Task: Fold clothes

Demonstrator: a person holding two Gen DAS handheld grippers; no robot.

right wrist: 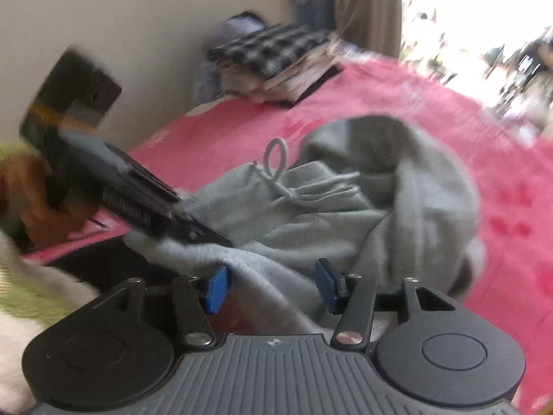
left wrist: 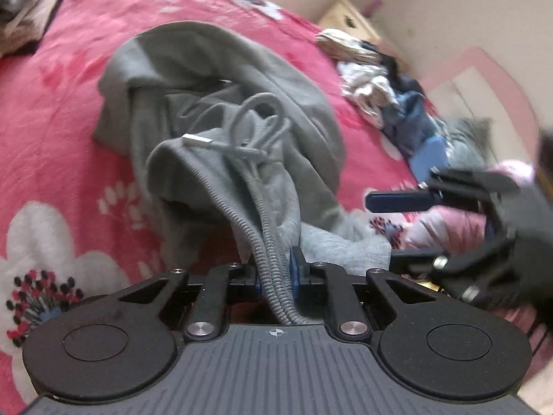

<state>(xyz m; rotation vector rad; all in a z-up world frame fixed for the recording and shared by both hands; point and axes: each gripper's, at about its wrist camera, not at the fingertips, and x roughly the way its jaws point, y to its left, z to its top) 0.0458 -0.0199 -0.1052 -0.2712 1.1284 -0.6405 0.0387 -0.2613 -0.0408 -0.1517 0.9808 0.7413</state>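
A grey hoodie [left wrist: 214, 69] lies crumpled on a pink flowered bed cover [left wrist: 52, 121], its drawstring [left wrist: 255, 131] looped on top. My left gripper [left wrist: 276, 278] is shut on the hoodie's ribbed edge, which runs up between the blue pads. The right wrist view shows the hoodie [right wrist: 414, 190] with the left gripper [right wrist: 221, 240] clamped on its near-left edge. My right gripper [right wrist: 271, 287] is open, its blue pads apart with a grey fold lying loose between them. In the left wrist view the right gripper [left wrist: 380, 229] hovers at the hoodie's right edge.
A heap of mixed clothes [left wrist: 397, 103] sits at the bed's right side, near a wooden cabinet [left wrist: 349, 17]. A folded stack with a checked piece [right wrist: 276, 58] rests by the wall at the far edge of the bed cover [right wrist: 432, 97]. A bright window [right wrist: 466, 17] is behind.
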